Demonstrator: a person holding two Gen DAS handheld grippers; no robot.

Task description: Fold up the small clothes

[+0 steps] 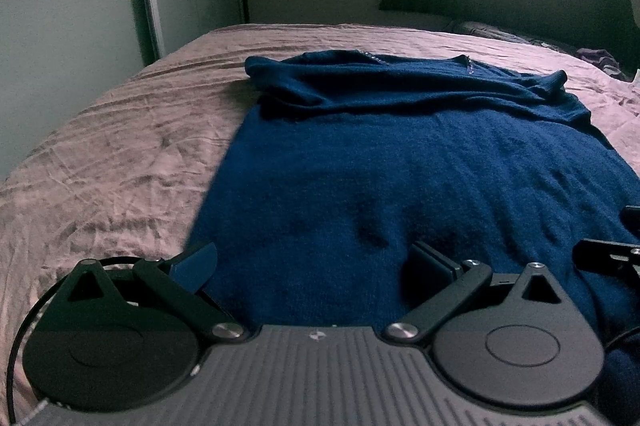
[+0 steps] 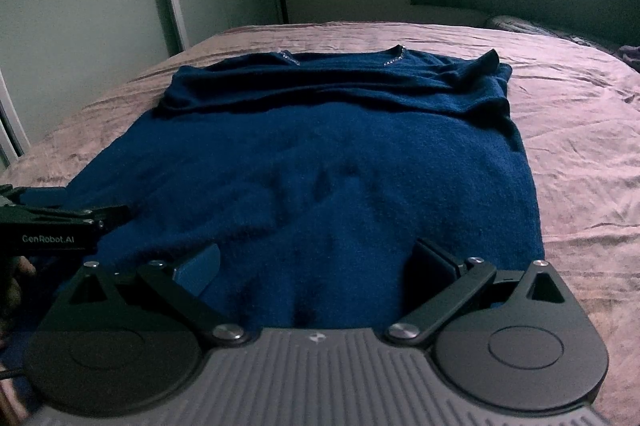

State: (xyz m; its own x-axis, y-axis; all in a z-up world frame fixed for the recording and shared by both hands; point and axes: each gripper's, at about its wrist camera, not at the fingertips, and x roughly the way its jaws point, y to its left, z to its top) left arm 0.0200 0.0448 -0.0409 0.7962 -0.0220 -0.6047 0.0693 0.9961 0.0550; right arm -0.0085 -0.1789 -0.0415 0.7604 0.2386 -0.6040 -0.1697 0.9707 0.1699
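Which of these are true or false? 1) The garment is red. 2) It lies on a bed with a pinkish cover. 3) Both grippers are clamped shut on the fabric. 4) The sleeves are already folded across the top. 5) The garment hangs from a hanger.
1) False: the sweater is dark blue.
2) True: it lies spread on the pinkish bedspread.
3) False: the left gripper and the right gripper both stand open over the near hem, jaws apart.
4) True: the sleeves lie folded across the chest near the neckline.
5) False: it lies flat on the bed; no hanger shows.
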